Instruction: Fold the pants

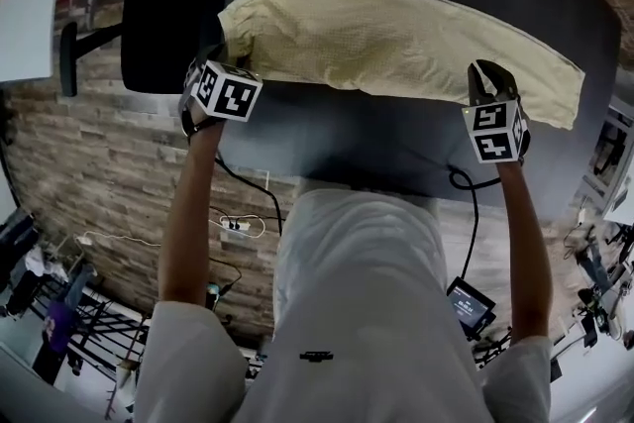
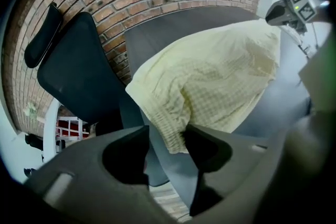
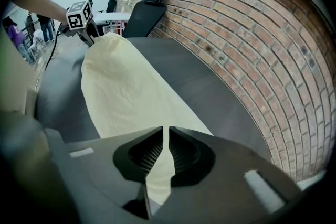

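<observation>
Pale yellow pants (image 1: 396,40) lie folded lengthwise across the dark table (image 1: 337,139). My left gripper (image 1: 216,62) is at their left, waistband end. In the left gripper view its jaws (image 2: 167,136) stand wide apart, with the ribbed waistband corner (image 2: 170,131) hanging between them and a gap beside it. My right gripper (image 1: 488,74) is at the right end, at the near edge of the legs. In the right gripper view its jaws (image 3: 166,131) are nearly together, pinching a thin fold of the pants (image 3: 126,92). Each gripper shows in the other's view: the right gripper (image 2: 294,2) and the left gripper (image 3: 79,16).
A black office chair (image 1: 168,25) stands just past the table's left end, close to my left gripper. A brick wall (image 3: 252,55) runs along the table's far side. Cables and a power strip (image 1: 238,225) lie on the floor below the near edge.
</observation>
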Action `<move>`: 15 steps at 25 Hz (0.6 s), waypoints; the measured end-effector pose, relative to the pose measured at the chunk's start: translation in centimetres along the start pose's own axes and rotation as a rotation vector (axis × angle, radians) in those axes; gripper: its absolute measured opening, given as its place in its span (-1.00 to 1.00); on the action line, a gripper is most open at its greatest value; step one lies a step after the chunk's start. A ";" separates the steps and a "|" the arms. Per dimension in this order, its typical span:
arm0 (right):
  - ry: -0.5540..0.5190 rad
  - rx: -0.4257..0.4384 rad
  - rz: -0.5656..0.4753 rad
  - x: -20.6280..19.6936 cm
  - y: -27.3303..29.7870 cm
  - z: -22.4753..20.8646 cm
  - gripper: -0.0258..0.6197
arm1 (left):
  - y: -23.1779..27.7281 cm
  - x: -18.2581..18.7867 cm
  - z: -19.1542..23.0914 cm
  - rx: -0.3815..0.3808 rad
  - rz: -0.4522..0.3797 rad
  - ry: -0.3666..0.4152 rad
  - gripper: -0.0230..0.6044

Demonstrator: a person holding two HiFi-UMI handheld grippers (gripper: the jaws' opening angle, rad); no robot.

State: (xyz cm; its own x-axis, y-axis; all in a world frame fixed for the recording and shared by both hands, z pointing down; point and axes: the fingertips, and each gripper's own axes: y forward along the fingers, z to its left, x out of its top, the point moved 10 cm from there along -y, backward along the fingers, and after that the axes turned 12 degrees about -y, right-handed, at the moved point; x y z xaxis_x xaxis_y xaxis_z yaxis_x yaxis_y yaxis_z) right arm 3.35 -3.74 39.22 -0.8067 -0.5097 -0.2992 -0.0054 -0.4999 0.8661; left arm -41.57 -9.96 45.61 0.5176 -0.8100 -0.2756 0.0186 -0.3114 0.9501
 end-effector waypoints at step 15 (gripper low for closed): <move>0.278 -0.007 -0.056 -4.9 -4.9 1.2 -0.90 | -8.1 1.4 -5.6 -0.089 -0.171 -0.052 -0.21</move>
State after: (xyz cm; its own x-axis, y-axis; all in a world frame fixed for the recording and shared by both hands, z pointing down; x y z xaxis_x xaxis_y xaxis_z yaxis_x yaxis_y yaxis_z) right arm 6.62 2.06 36.95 -0.6122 -0.6531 -0.4457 -0.0405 -0.5370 0.8426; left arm -36.17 -5.77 38.31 0.4555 -0.7745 -0.4389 0.1792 -0.4031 0.8974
